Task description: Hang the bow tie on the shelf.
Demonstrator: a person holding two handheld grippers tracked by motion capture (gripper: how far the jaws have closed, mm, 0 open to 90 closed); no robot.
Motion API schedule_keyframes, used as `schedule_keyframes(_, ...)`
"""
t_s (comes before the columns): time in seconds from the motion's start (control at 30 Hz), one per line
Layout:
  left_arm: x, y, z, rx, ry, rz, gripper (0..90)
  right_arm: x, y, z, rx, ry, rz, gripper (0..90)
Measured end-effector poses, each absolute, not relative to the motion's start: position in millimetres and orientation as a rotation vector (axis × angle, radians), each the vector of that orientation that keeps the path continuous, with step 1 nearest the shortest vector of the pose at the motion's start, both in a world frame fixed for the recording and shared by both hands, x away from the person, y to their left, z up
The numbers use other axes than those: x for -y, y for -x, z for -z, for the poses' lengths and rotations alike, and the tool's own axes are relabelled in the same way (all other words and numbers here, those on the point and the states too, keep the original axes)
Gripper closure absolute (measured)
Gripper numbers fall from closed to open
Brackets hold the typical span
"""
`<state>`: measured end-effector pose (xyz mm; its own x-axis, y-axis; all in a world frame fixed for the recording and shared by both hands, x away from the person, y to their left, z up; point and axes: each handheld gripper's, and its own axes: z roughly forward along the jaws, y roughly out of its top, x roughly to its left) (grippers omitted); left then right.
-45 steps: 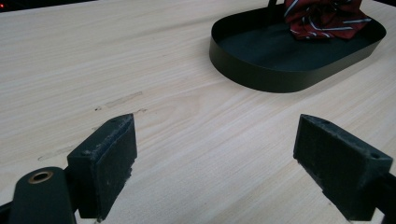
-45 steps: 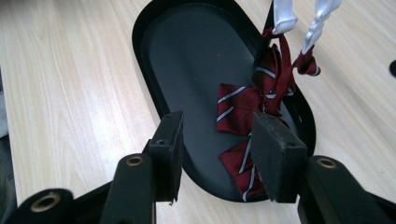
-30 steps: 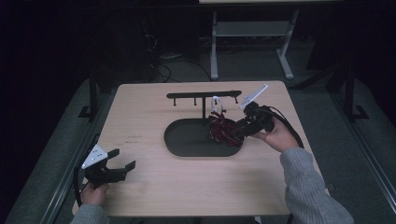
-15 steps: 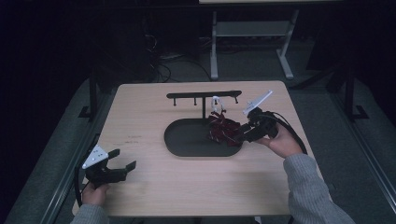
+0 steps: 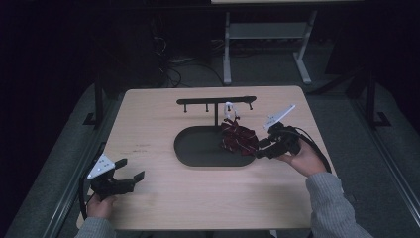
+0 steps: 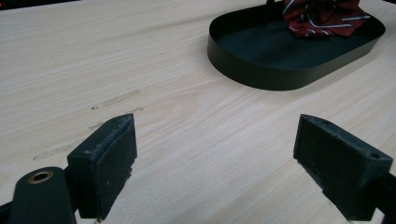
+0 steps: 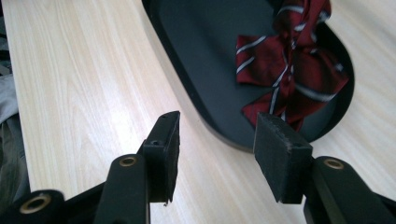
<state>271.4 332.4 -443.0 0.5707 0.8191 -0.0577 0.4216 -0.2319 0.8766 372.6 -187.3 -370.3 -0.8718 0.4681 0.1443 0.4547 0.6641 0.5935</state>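
We see a dark red striped necktie (image 5: 238,139) bunched up at the right end of a black oval tray (image 5: 198,151), beneath a black hanger rack (image 5: 216,101) rising from the tray's far edge (a pale clip hangs there). Our right claw (image 5: 261,148) sits just beside the tray's right rim, its jaws partly apart with nothing between them. Our left claw (image 5: 130,171) rests wide open and empty, well apart at the near left of the light wooden surface (image 5: 158,198). Dark floor and a grey frame lie beyond.

One tie (image 5: 238,139), one tray (image 5: 198,156) (two hand-held grippers)
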Motion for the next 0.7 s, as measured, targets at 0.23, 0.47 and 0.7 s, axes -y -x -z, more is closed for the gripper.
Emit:
schedule_keyframes(0.23,-331.4,-271.4,443.2,-1.007,-1.858,-0.526,12.9,195.8,-358.0,377.0,-2.837,-0.817,-1.041,49.3)
schedule_keyframes(0.47,-331.0,-271.3,443.1,-1.005,-1.859,-0.526,12.9,207.3,-348.7,392.7,-2.835,-0.86,-1.049,48.6)
schedule_keyframes(0.7,-331.0,-271.5,443.2,-1.003,-1.864,-0.526,12.8,217.0,-332.0,406.4,-2.809,-0.896,-1.084,46.0)
